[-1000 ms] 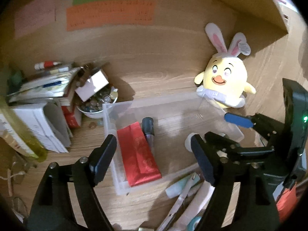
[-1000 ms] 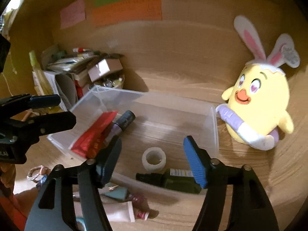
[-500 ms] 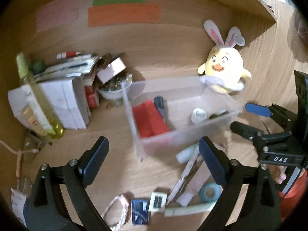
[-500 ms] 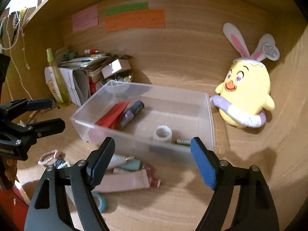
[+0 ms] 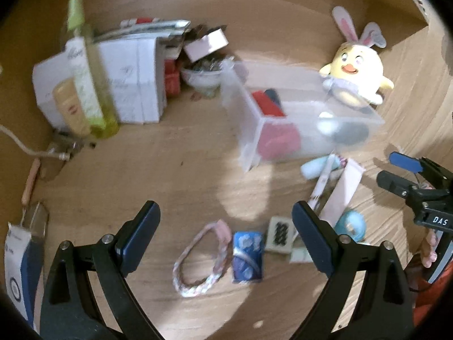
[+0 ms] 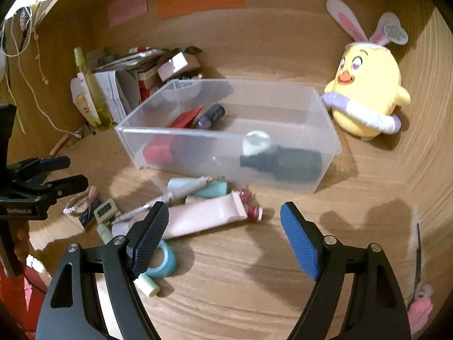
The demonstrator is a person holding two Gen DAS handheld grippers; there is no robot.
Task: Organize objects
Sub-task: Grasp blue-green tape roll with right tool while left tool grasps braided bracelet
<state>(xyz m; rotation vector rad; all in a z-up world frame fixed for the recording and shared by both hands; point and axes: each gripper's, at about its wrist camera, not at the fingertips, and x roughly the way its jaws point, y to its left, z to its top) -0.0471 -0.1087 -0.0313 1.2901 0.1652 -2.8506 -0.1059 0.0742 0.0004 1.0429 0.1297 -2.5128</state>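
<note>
Pulled both grippers back from the clear bin (image 6: 226,138), jaws wide open and empty. Probably going for the near-side pink tube (image 6: 209,216) next.

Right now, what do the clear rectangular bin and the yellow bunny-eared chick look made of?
Clear rectangular bin: looks like rigid translucent plastic, slightly frosted; its contents show through the walls. Yellow bunny-eared chick: plush fabric, matte and soft-looking, probably stuffed, judging by its rounded body and felt-like ears.
</note>
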